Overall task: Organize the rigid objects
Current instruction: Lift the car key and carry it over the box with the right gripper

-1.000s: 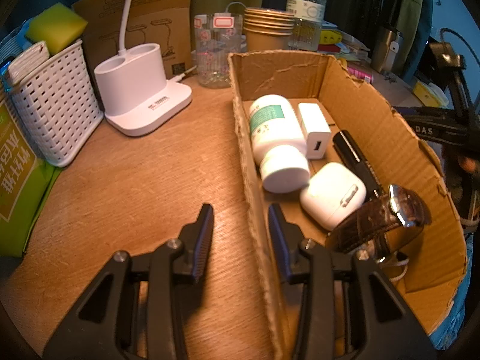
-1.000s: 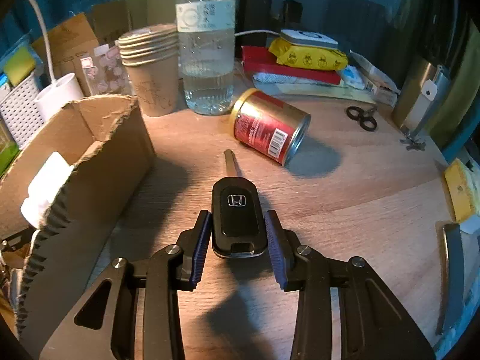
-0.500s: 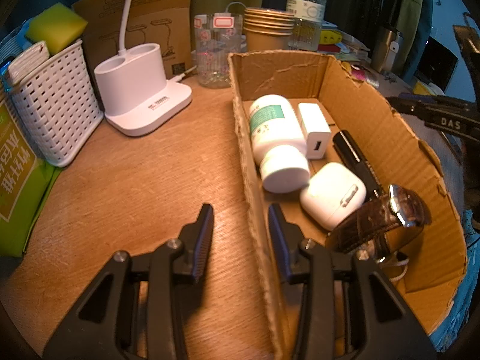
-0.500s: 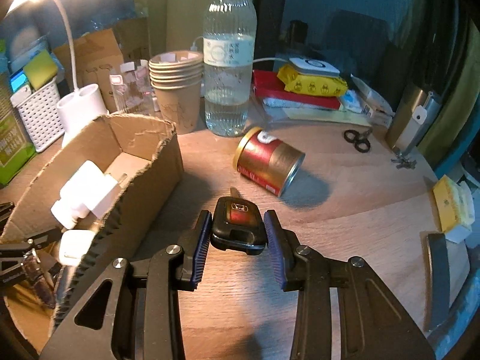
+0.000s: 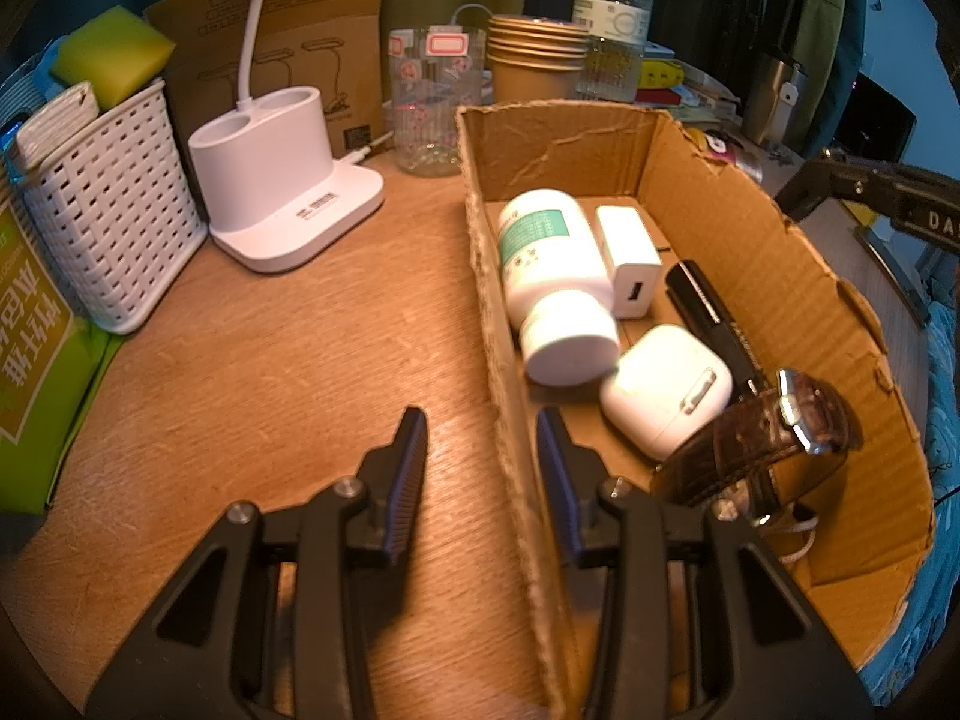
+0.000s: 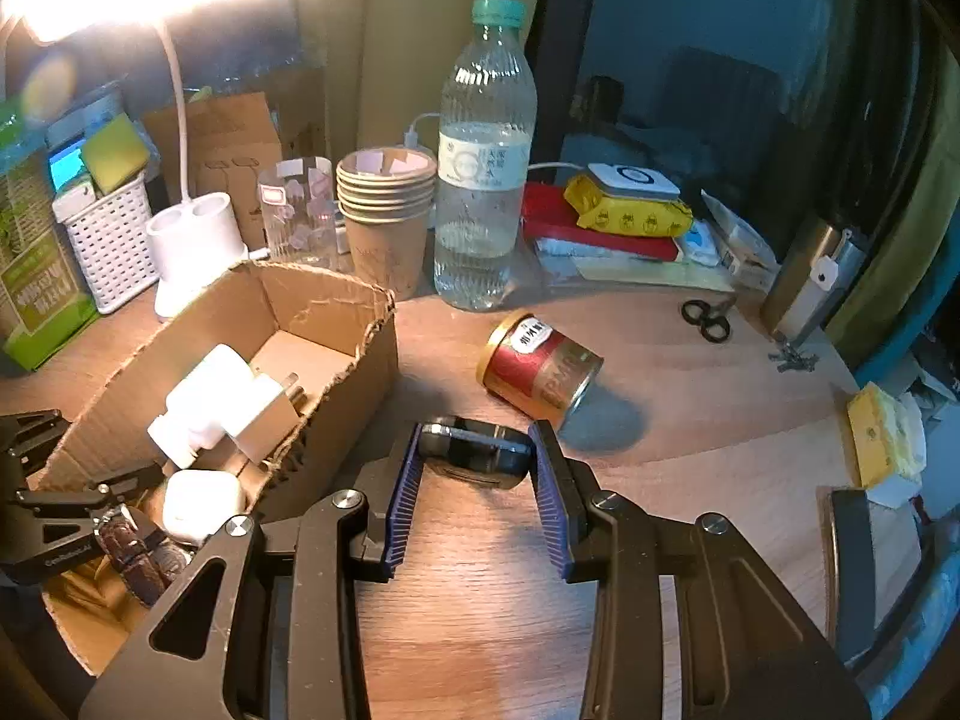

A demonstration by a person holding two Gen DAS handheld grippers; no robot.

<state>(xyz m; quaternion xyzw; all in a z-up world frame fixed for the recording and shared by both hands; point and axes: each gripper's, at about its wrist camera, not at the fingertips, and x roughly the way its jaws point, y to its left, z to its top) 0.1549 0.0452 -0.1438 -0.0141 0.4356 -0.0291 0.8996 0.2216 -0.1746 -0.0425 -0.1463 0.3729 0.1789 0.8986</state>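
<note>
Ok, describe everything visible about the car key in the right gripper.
The car key is a black, glossy plastic fob with rounded corners, seen end-on, so its face and blade are hidden. It is clamped crosswise between the right gripper's blue ribbed pads, one pad on each side. It seems raised off the wooden table, beside the cardboard box and in front of the tipped red can.

A wooden table (image 6: pixel 690 396) fills the foreground, grain running sideways. A lit lamp (image 6: pixel 180 138) glares at 11 o'clock, its white base (image 5: pixel 282 192) standing on the tabletop. A curtain (image 6: pixel 372 42) hangs at 12 o'clock; a dark window (image 6: pixel 690 60) reflects the room at 1 o'clock.
</note>
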